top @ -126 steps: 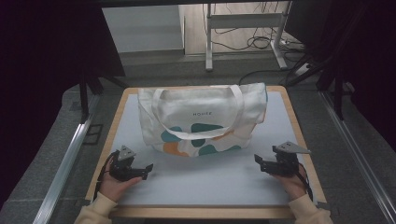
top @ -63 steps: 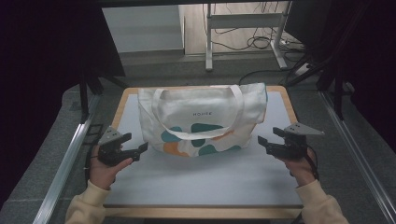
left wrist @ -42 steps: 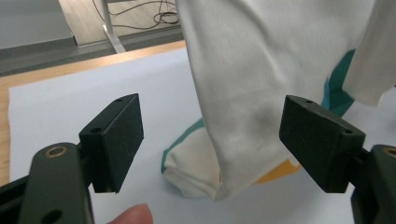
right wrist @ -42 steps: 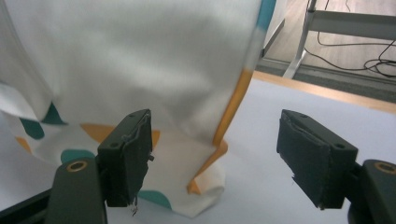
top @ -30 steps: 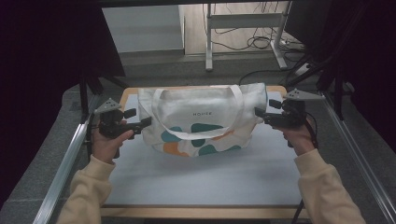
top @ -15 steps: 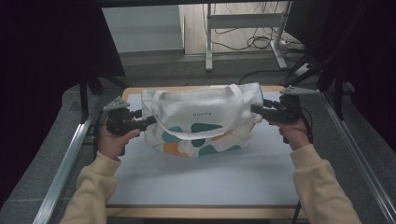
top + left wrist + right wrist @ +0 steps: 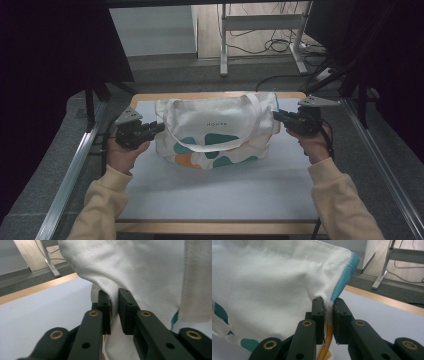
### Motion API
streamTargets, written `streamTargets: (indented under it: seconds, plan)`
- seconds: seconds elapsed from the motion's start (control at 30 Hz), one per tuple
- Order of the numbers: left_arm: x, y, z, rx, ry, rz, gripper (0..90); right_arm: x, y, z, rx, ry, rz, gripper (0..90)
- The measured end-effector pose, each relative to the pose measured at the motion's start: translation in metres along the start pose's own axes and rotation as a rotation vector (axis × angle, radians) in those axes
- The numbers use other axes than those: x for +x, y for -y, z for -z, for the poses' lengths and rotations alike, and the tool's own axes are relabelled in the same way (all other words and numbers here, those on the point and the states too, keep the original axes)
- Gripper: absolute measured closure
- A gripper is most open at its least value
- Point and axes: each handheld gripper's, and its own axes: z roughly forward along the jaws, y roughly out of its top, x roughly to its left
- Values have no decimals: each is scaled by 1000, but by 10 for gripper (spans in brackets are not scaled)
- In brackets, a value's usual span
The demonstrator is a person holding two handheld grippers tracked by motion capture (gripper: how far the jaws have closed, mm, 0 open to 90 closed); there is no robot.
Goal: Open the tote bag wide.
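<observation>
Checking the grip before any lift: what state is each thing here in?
Bag: lying flat on the table, handle across its front, side edges pinched.
Left gripper: jaws just closed, shut on the bag's cloth.
Right gripper: jaws just closed, shut on the bag's edge.

Beyond the wooden-edged table (image 7: pixel 215 95), a white metal desk frame (image 7: pixel 260 30) stands over cables (image 7: pixel 280 46), apparently on pale flooring.

Small dark lettering on tote bag (image 7: pixel 215 131) front (too blurred to read).
</observation>
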Motion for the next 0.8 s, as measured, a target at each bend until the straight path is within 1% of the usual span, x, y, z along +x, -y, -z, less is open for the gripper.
streamTargets:
  seconds: [0.07, 0.17, 0.23, 0.43, 0.63, 0.8]
  plan:
    - [0, 1, 3, -9, 5, -3, 836, 3, 1, 4, -21, 11, 14, 815]
    - [0, 4, 9, -21, 5, -8, 839, 5, 1, 9, -30, 13, 22, 818]
    - [-1, 8, 14, -33, 9, -11, 839, 8, 5, 15, -47, 20, 39, 820]
    - [-3, 14, 19, -53, 16, -19, 837, 11, 15, 23, -66, 26, 49, 823]
    - [-6, 22, 20, -56, 20, -27, 838, 12, 23, 23, -63, 21, 44, 827]
    - [-8, 29, 18, -48, 23, -29, 838, 14, 33, 19, -42, 28, 56, 829]
